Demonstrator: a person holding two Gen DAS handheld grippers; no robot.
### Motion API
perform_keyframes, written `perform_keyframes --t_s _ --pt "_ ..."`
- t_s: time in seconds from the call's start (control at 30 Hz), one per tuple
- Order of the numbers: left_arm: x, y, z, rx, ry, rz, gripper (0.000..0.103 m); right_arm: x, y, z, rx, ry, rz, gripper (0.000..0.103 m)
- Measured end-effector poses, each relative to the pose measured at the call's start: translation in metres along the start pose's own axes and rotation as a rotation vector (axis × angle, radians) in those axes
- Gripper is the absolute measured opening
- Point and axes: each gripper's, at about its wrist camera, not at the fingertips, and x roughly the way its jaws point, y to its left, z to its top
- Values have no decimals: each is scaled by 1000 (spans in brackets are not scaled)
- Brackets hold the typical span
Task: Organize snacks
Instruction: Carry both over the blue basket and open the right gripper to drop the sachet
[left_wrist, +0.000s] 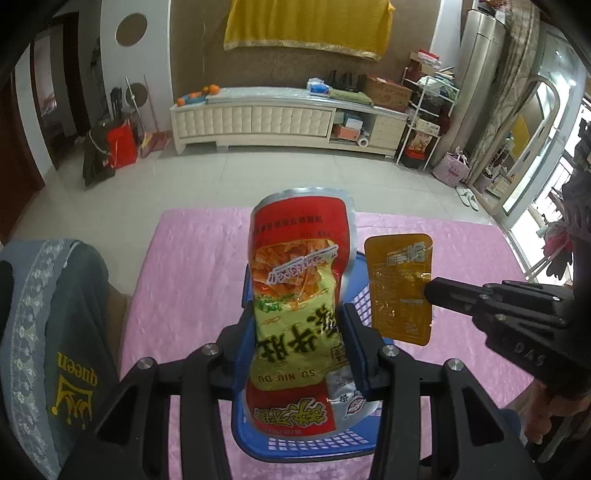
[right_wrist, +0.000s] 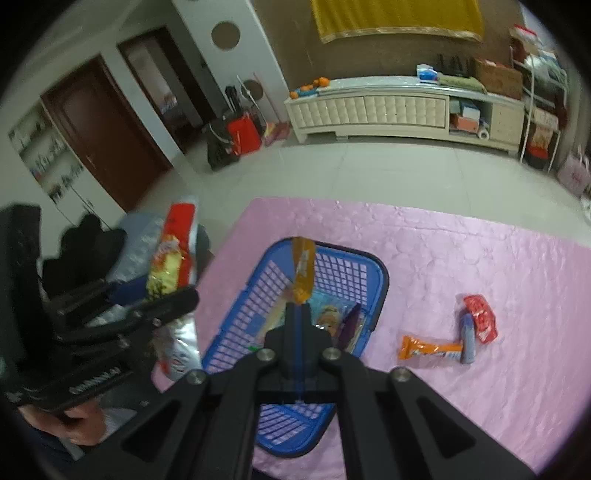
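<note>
My left gripper (left_wrist: 299, 332) is shut on a large red and yellow snack bag (left_wrist: 295, 280), held upright above the blue basket (left_wrist: 317, 443). From the right, my right gripper (left_wrist: 430, 291) comes in shut on a flat amber packet (left_wrist: 400, 288), just beside the bag. In the right wrist view, the amber packet (right_wrist: 303, 269) stands edge-on in my shut right gripper (right_wrist: 297, 306), over the blue basket (right_wrist: 373, 280). That basket holds several snacks (right_wrist: 328, 317). At the left, my left gripper (right_wrist: 166, 295) carries the big bag (right_wrist: 171, 258).
A pink cloth (right_wrist: 461, 258) covers the table. On it, right of the basket, lie a red packet (right_wrist: 480, 317), an orange bar (right_wrist: 428, 349) and a bluish tube (right_wrist: 467, 339). A grey garment (left_wrist: 55, 332) hangs at the table's left. A white cabinet (left_wrist: 258, 118) stands across the tiled floor.
</note>
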Motion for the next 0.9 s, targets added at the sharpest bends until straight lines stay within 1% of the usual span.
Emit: perform_keyframes --t_s 0.1,0.2,0.33,0.43,0.5,0.53,0.6,0.67,0.7,0.73,0.77,0.8,0.83,0.9 --pt "18 8 -5 -14 23 -13 42 21 -1 -1 -22 36 -27 2" --pt "36 15 -9 -22 50 -27 42 44 -7 -3 -13 80 -36 2" --pt "51 22 -15 -19 77 -34 42 72 -13 -10 4 142 -73 2" --pt "60 26 -19 -14 87 -34 42 92 -17 -16 21 187 -93 2" --pt "63 29 -21 -20 98 -40 42 101 -16 -18 18 212 -134 2" --pt "64 30 -22 -21 102 -37 42 105 -14 -18 10 216 -153 2" --pt "63 32 -24 -23 105 -32 42 108 -15 -19 20 225 -164 2" --pt "61 35 -25 -28 106 -32 42 107 -15 -19 17 235 -196 4" --pt "58 35 -26 -29 104 -30 42 104 -14 -21 7 230 -204 11" --pt "55 34 -27 -29 101 -28 42 101 -12 -21 -2 222 -208 23" --pt "52 33 -28 -29 97 -28 42 96 -10 -21 -14 209 -217 31" --pt "50 32 -27 -27 96 -29 42 91 -8 -21 -23 189 -212 45" --pt "48 32 -28 -24 93 -29 43 83 -7 -22 -36 166 -225 61" --pt "43 27 -30 -12 86 -27 43 68 -2 -25 -82 112 -276 76"
